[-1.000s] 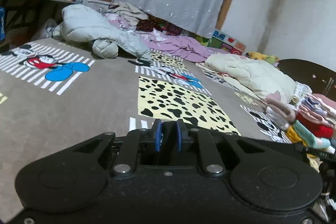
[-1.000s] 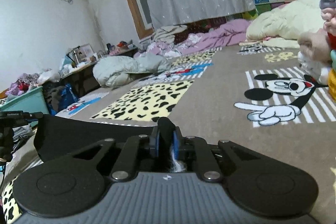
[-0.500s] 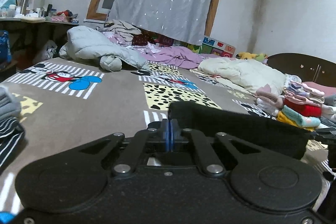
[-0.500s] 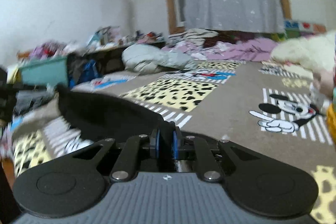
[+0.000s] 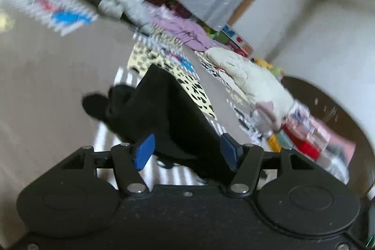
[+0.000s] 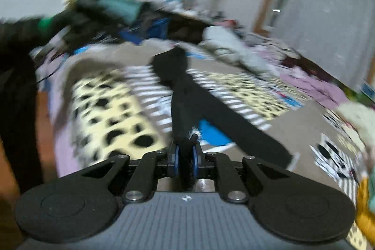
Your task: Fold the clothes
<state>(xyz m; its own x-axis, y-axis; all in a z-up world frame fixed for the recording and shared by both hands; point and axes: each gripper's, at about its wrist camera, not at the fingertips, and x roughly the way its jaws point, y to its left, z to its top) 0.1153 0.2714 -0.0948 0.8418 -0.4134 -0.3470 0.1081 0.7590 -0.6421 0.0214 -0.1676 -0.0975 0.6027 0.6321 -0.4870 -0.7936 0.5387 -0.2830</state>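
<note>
A black garment (image 5: 168,109) lies stretched over the patterned bedspread (image 5: 46,76). My left gripper (image 5: 187,152) is opening, its blue pads (image 5: 144,154) spread wide with the black cloth lying between them, not pressed. In the right wrist view the same black garment (image 6: 187,95) runs away from me in a long strip. My right gripper (image 6: 185,161) is shut on its near edge, where a white tag sticks out. Both views are tilted and blurred.
A stack of folded clothes (image 5: 302,139) and a cream quilt (image 5: 248,76) sit at the right. A grey jacket (image 6: 225,43) and a purple blanket (image 6: 314,86) lie at the bed's far side. A cluttered table (image 6: 121,11) stands along the left wall.
The left jaws, shut on the black cloth before, now stand wide apart. The right gripper swung leftwards and rolled, drawing the garment out long. Both views have tilted.
</note>
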